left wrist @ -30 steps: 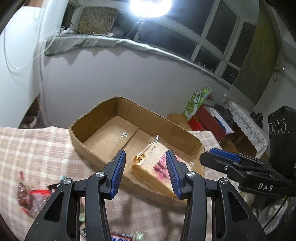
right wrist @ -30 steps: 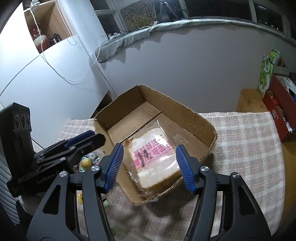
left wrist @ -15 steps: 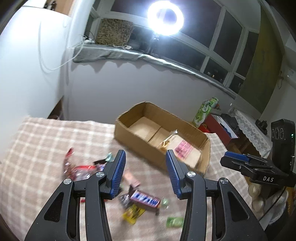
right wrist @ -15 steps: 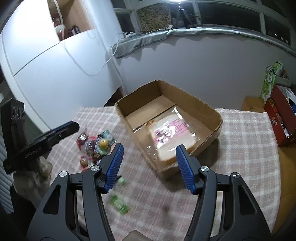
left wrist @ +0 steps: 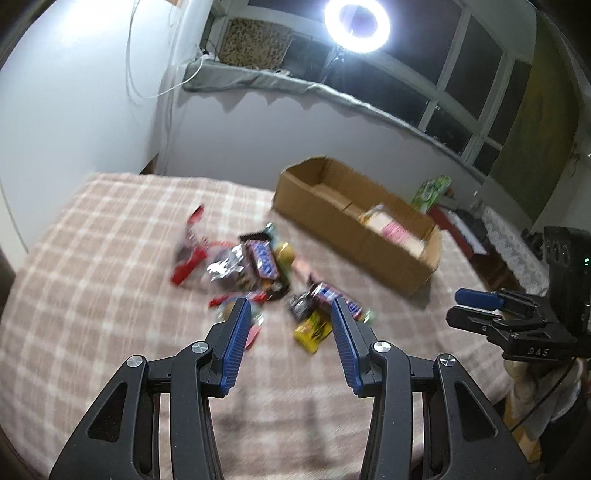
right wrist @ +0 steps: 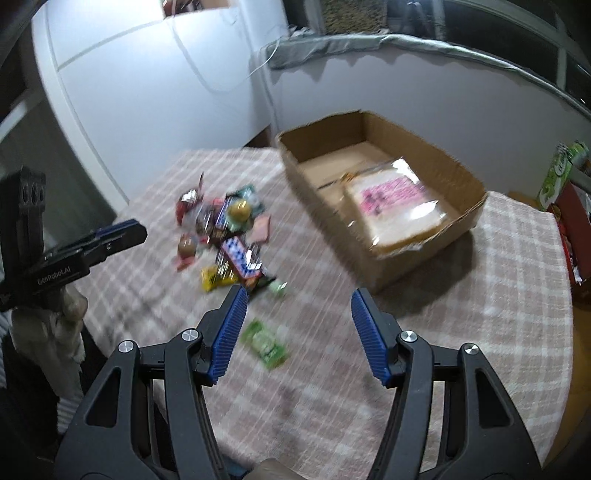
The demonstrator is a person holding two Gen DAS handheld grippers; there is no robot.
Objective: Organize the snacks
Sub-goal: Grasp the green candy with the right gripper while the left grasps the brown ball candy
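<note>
Both grippers are held wide apart above the checked tablecloth, nothing gripped: the left gripper over the near edge of a blurred heap of snacks, the right gripper beside a lone green packet. Beyond the heap, a cardboard box is set on the cloth, with a wrapped loaf of bread lying inside at its near end.

Glaring ring light against dark windows, motion-blurred snacks, heavy fisheye curvature and vignetting at edges.
</note>
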